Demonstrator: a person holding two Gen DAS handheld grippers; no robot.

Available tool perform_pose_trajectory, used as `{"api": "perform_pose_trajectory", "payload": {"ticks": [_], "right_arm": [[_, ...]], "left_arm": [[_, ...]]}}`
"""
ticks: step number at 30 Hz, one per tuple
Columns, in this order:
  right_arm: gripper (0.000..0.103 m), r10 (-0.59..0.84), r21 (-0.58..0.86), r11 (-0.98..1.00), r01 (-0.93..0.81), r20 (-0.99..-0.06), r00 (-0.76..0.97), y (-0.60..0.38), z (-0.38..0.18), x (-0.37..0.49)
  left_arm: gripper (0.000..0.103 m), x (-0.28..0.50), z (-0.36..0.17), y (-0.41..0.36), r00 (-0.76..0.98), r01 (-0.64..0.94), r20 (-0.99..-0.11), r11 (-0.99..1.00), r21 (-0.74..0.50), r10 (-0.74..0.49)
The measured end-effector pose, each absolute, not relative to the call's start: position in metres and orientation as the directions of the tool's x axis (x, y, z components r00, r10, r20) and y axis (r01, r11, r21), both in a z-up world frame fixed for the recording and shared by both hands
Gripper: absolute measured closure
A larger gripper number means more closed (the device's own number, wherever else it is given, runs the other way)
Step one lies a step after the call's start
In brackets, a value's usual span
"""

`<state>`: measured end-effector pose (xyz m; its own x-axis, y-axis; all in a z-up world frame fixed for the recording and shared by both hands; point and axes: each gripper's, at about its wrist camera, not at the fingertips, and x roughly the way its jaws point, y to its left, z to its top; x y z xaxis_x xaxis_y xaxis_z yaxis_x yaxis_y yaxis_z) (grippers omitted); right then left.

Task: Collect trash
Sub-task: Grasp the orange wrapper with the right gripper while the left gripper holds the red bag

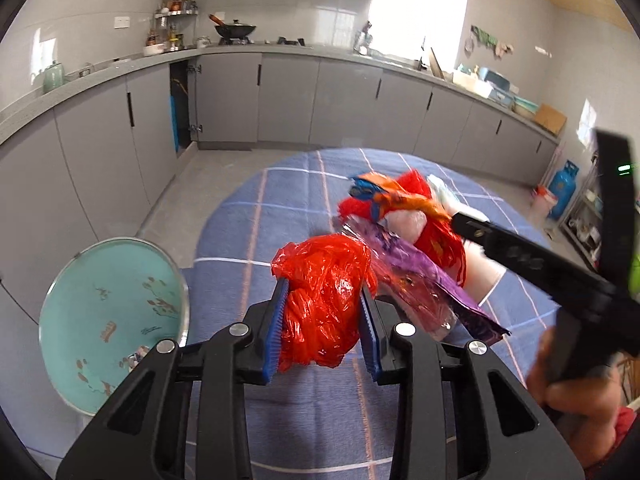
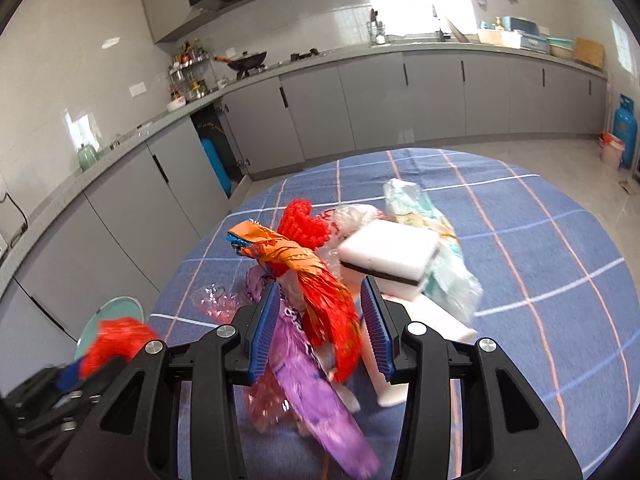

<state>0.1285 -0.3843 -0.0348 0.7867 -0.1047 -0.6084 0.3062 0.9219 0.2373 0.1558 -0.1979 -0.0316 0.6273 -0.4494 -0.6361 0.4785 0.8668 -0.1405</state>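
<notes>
A: Where is the trash?

B: Most of it sits in one pile on the blue checked tablecloth (image 2: pixel 540 240). In the right wrist view the white sponge (image 2: pixel 390 254) lies at the 1 o'clock side of the pile, touching a pale crinkled wrapper (image 2: pixel 436 248) behind it. A red yarn tuft (image 2: pixel 300 222) stands at 11 o'clock.

A: And the tongs?

B: The right gripper (image 2: pixel 320 328) has its blue pads (image 2: pixel 264 332) around an orange-red wrapper (image 2: pixel 320 280) and a purple wrapper (image 2: pixel 316 396) that hangs down toward 6 o'clock. A gap shows beside the right pad, so I cannot tell whether it is clamped. The left gripper (image 1: pixel 324 320) is squeezed on a crumpled red plastic bag (image 1: pixel 324 300), both pads pressing its sides, above the cloth.

A: What lies around them?

B: In the left wrist view a round teal plate (image 1: pixel 112 320) is at 9 o'clock, beyond the table's edge. The grey kitchen cabinets (image 1: pixel 288 96) run across 12 o'clock, a black wok (image 1: pixel 235 30) on the counter above them. A blue gas cylinder (image 1: pixel 562 184) stands at 3 o'clock.
</notes>
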Motion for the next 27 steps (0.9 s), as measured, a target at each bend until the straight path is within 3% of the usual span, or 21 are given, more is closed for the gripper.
{"api": "perform_pose_trajectory", "payload": {"ticks": [6, 8, 14, 27], "right_arm": [[0.06, -0.112, 0.205, 0.927, 0.313, -0.647, 0.754, -0.381, -0.05, 0.15], [0.079, -0.116, 0.197, 0.928, 0.317, -0.655, 0.747, -0.38, -0.054, 0.152], [0.082, -0.098, 0.214, 0.927, 0.306, -0.651, 0.753, -0.38, -0.05, 0.145], [0.084, -0.082, 0.285, 0.924, 0.257, -0.508, 0.857, -0.354, 0.011, 0.106]], "left_arm": [[0.07, 0.157, -0.025, -0.182, 0.648, 0.451, -0.623, 0.88, -0.15, -0.439], [0.07, 0.159, -0.026, -0.178, 0.652, 0.446, -0.623, 0.883, -0.146, -0.432], [0.07, 0.16, -0.029, -0.171, 0.653, 0.425, -0.628, 0.891, -0.16, -0.424], [0.07, 0.161, -0.017, -0.126, 0.714, 0.343, -0.584, 0.92, -0.188, -0.386]]}}
